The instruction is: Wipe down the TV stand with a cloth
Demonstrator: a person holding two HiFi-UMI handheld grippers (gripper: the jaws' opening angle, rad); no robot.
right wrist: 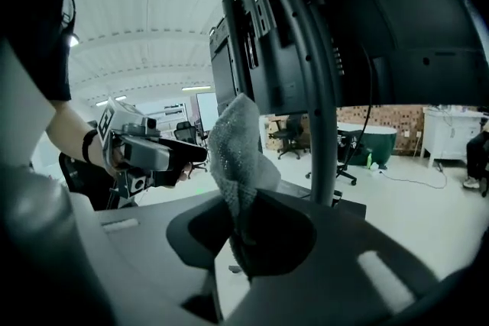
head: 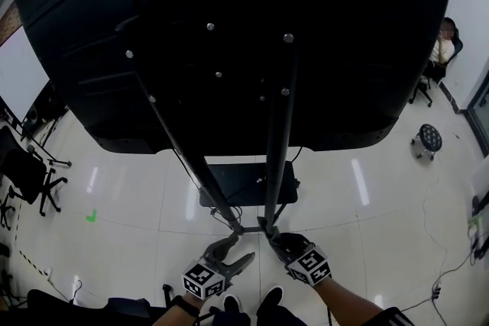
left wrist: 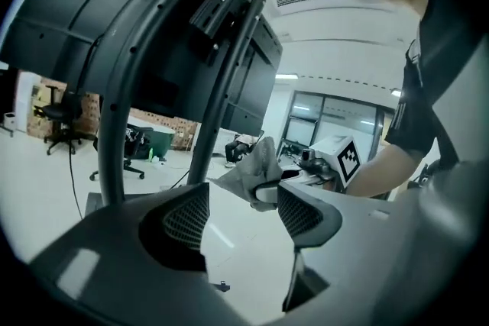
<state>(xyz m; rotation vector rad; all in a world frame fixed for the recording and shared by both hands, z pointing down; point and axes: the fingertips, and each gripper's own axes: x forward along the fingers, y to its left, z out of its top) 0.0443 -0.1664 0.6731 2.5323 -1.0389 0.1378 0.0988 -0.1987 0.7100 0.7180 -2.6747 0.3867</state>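
The TV stand's two dark poles (head: 275, 141) run from the back of the big black TV (head: 229, 34) down to the floor just ahead of me. My right gripper (head: 272, 234) is shut on a grey cloth (right wrist: 235, 145), low down by the right pole (right wrist: 319, 88). In the right gripper view the cloth sticks up from the closed jaws of the right gripper (right wrist: 244, 219). My left gripper (head: 238, 250) stands open beside it, holding nothing. Between the jaws of the left gripper (left wrist: 243, 202), its own view shows the cloth (left wrist: 256, 168) and the left pole (left wrist: 122, 88).
A dark shelf (head: 244, 183) sits low on the stand. An office chair (head: 27, 172) is at the left, a round stool (head: 428, 137) at the right, and a seated person (head: 442, 50) at the far right. Cables (head: 439, 256) trail over the white floor.
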